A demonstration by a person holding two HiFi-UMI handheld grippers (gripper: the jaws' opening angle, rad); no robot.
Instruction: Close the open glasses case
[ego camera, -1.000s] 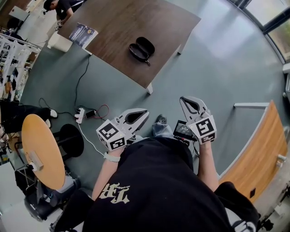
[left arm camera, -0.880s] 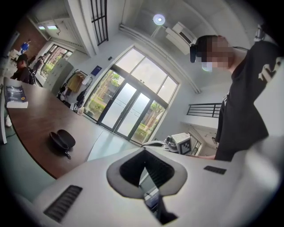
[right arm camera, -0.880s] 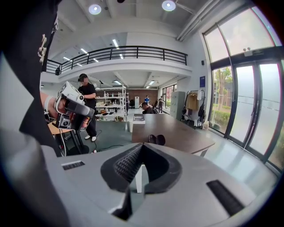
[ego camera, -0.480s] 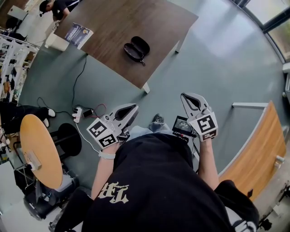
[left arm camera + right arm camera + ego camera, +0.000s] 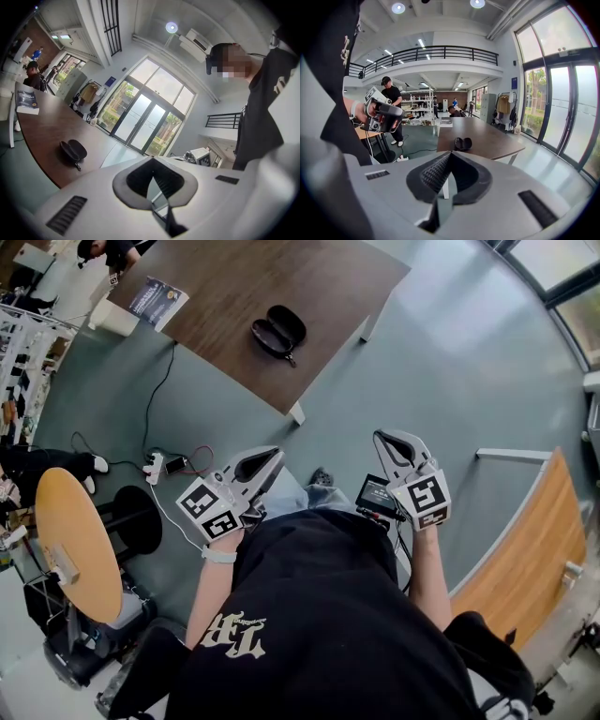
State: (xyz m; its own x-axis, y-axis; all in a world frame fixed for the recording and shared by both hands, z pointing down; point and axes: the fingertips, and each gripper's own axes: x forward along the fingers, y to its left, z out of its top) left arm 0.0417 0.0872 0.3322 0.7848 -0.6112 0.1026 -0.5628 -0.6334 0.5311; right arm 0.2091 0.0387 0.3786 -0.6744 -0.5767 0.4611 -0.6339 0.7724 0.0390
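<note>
The open glasses case (image 5: 278, 331) is seen on the worktop (image 5: 225, 287). The jaws of the left gripper (image 5: 277, 453) and right gripper (image 5: 379, 438) are closed on nothing.

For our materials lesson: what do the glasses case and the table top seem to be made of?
Glasses case: black, matt, probably fabric or leatherette over a hard shell; it keeps its domed shape. Table top: dark brown wood or wood-look laminate, with faint grain streaks.

Matt glasses case (image 5: 278, 331) on smooth wood-grain table (image 5: 309, 282).
</note>
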